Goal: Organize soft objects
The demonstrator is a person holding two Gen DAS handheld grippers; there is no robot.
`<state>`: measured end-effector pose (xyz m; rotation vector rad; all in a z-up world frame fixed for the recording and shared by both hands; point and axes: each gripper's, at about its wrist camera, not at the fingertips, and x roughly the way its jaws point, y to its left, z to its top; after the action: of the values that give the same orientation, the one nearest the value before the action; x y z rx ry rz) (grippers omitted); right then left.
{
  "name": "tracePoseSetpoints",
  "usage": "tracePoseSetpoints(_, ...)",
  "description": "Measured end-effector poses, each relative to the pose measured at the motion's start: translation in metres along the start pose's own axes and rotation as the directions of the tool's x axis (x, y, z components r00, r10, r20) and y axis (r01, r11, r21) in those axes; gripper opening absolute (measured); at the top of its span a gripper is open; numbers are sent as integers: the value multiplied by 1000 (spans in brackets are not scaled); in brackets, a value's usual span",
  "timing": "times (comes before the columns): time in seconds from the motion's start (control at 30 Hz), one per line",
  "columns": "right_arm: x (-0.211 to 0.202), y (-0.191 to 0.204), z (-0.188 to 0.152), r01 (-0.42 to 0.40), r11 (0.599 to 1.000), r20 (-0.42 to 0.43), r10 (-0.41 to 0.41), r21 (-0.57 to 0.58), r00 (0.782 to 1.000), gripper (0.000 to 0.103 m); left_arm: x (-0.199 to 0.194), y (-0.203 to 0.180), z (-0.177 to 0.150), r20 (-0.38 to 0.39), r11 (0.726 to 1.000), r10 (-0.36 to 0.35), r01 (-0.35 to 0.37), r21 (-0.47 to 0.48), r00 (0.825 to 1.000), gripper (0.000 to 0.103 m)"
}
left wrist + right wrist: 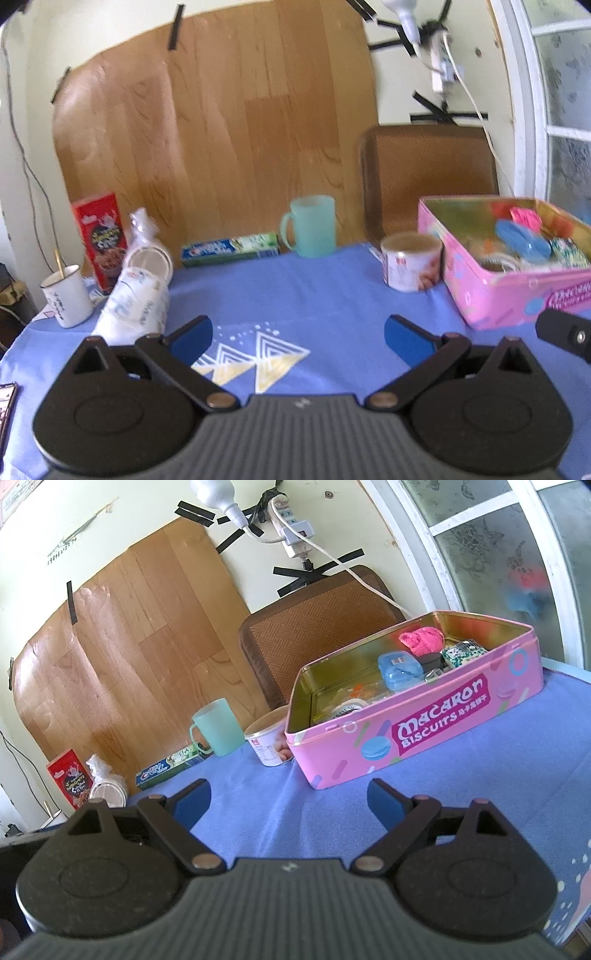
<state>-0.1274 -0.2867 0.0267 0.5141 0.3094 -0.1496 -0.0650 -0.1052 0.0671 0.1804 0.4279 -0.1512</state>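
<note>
While both grippers hung over the blue tablecloth (332,775) with fingers spread wide and nothing between them, the left gripper (298,334) faced the table's far edge and the right gripper (289,799) faced the pink biscuit tin (406,738) near the far right corner. Inside the open tin a fluffy, bright pink soft ball (421,638) lay against the back wall, beside a blue plastic case (399,670) and a green patterned packet (463,651). Along the far edge stood a paper cup (267,747) touching the tin, a mint-green mug (218,727) and a toothpaste box (168,770).
</note>
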Motion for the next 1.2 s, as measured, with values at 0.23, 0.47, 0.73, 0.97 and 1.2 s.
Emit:
tracePoseSetpoints(0.23, -3, 1, 1, 18, 1000, 23, -18, 5, 1000, 96, -6, 5, 5, 7, 1000, -1, 1, -25, 1000, 103)
tracePoseSetpoints(0.47, -6, 2, 2, 31, 1000, 45, -31, 3, 999, 100, -7, -1, 4, -18, 1000, -14, 14, 18, 1000, 103)
tracePoseSetpoints(0.73, -6, 1, 2, 45, 999, 58, -46, 5, 997, 103, -5, -9, -1, -60, 998, -35, 38, 55, 998, 103)
tracePoseSetpoints(0.97, -3, -2, 0, 51, 999, 40, -52, 17, 998, 103, 2, -12, -9, -126, 995, -64, 73, 66, 990, 103)
tracePoseSetpoints(1.2, -1, -2, -1, 49, 999, 23, -50, 19, 998, 103, 9, -14, -17, -181, 993, -85, 99, 71, 980, 103)
